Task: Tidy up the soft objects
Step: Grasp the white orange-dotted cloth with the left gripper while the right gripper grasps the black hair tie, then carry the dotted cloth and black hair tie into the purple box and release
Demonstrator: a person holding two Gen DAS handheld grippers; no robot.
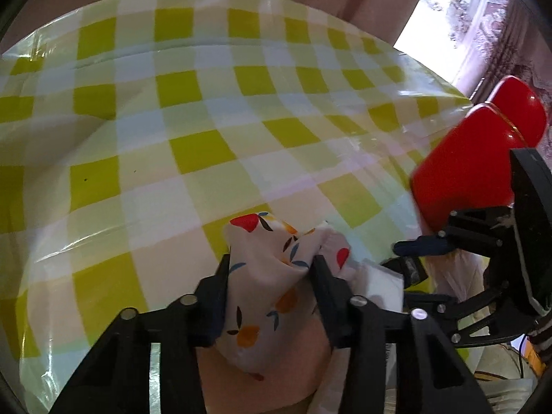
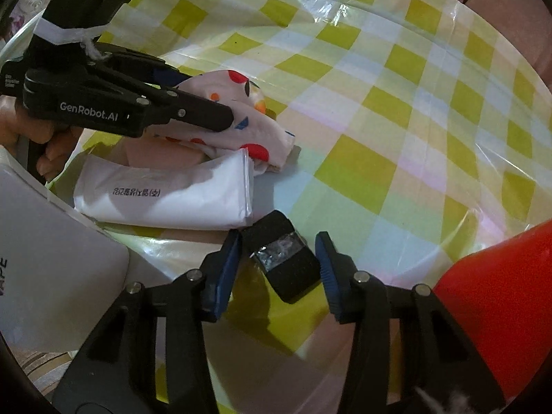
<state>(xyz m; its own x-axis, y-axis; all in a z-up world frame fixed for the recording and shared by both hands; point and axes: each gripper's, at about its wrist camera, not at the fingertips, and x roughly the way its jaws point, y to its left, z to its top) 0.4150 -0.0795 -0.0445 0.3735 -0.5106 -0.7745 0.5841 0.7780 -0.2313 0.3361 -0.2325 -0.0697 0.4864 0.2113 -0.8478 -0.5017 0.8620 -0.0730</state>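
The left gripper (image 1: 270, 269) pinches the cloth (image 1: 265, 286) to lift it off the table (image 1: 138, 138), while the right gripper (image 2: 279, 269), spread, straddles a black block (image 2: 286, 265), maybe to grab it.

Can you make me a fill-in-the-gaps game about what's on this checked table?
1. The left gripper has its jaws closed on a floral ____.
2. Between the right gripper's jaws sits a small ____ block with clear tape on it.
3. The tablecloth has white and yellow-____ squares.
4. The flat packet beside the floral cloth is ____ with printed writing.

Missing words: cloth; black; green; white
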